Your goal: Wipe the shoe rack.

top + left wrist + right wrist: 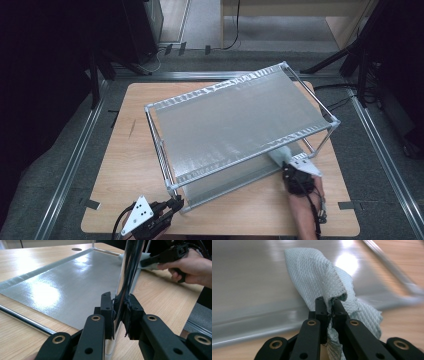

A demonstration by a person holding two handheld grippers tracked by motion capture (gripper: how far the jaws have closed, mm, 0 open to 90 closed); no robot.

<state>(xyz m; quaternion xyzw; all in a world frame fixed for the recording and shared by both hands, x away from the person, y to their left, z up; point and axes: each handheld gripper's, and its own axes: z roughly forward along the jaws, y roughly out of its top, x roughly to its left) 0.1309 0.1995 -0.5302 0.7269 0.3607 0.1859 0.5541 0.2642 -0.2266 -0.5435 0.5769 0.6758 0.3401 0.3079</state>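
surface: wooden table [125,165] | on it: two-tier metal rack [240,115]

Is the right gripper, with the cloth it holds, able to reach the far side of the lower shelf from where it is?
Probably yes. The right gripper, shut on the cloth, is already under the upper shelf on the lower shelf; no obstacle shows between the shelves.

Lower shelf [227,186] reachable only through the side gap between chrome posts [127,285]; top shelf [235,120] roofs it (blocks from above). Table [125,165] left of rack open.
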